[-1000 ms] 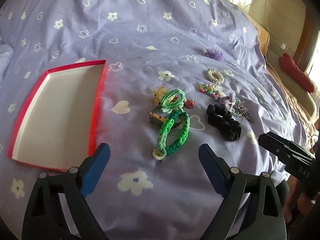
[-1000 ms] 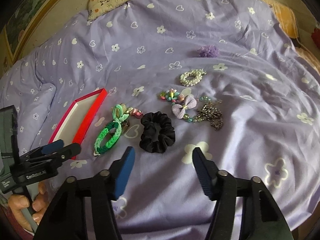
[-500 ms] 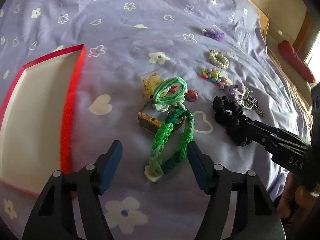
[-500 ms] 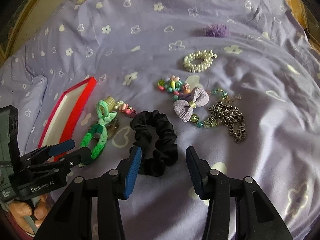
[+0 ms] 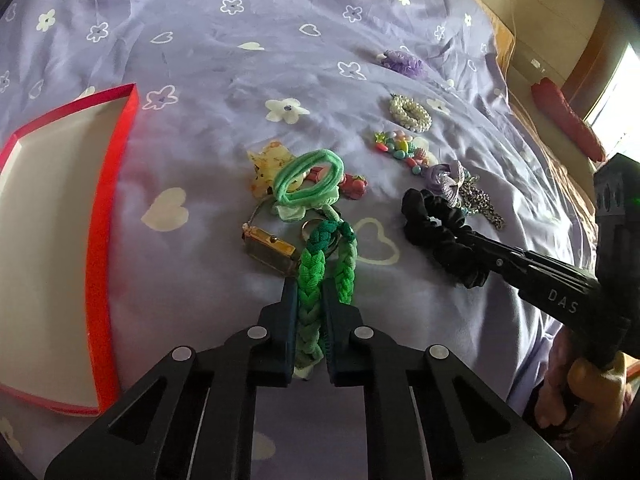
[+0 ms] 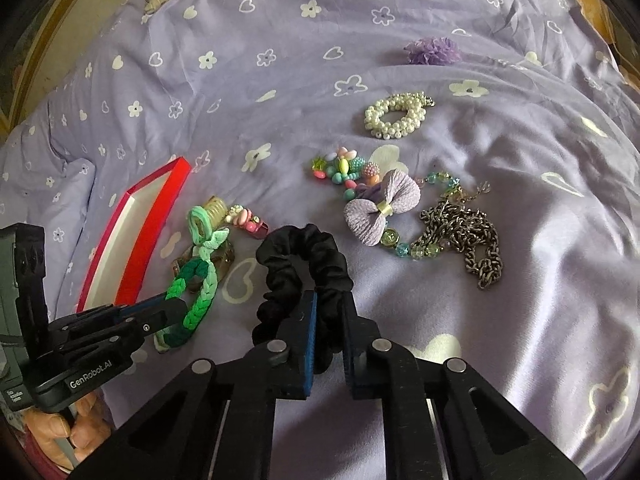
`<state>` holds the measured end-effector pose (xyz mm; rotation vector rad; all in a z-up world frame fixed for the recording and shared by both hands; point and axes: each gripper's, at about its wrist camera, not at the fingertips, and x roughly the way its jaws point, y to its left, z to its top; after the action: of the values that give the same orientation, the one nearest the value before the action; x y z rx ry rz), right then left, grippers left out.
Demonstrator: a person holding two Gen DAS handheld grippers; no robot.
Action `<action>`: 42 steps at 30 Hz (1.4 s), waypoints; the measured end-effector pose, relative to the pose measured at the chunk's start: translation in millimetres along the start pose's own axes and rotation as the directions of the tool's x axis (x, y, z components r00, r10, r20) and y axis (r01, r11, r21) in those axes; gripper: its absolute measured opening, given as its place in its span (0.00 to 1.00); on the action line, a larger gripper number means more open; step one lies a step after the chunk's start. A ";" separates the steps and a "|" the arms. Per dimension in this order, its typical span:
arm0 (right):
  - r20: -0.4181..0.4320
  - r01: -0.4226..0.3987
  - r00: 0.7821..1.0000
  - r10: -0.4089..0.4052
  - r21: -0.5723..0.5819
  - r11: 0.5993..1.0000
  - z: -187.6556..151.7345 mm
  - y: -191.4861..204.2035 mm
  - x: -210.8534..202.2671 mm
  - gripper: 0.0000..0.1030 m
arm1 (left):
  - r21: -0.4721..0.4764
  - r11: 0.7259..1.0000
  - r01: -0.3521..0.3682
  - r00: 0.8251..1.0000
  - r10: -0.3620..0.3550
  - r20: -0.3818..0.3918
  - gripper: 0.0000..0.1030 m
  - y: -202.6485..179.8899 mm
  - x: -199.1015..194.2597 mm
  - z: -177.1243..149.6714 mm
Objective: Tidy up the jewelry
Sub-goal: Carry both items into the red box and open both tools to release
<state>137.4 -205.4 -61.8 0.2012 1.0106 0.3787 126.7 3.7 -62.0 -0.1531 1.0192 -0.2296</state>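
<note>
Left gripper closed tight on near end of green braided band. Band lies on purple bedspread, right of red-rimmed tray, touching gold keyring charm. Right gripper clamped on near side of black scrunchie, right of band. Pearl bracelet, lilac bow, metal chain beyond scrunchie, farther right of tray.

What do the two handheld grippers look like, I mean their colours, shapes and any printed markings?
Both are black plastic tools with triangular cut-outs in the arms, silver round pivot pins and dark blue pads on the two fingers. The left gripper carries white "GenRobot.AI" lettering, seen from the right wrist camera. The right gripper shows white letters "DAS" on its side, seen from the left wrist camera. Bare hands hold them; no sleeves or cables are visible.
</note>
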 end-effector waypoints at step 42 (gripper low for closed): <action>-0.119 -0.349 0.937 0.328 -0.290 0.891 -0.8 244.1 53.0 0.09 | -0.369 0.917 -0.150 0.970 0.209 0.125 0.09 196.7 -114.6 -38.8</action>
<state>109.2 39.5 -21.8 0.0821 0.9680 0.8622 59.2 222.6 -33.4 -0.4011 0.8979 0.1392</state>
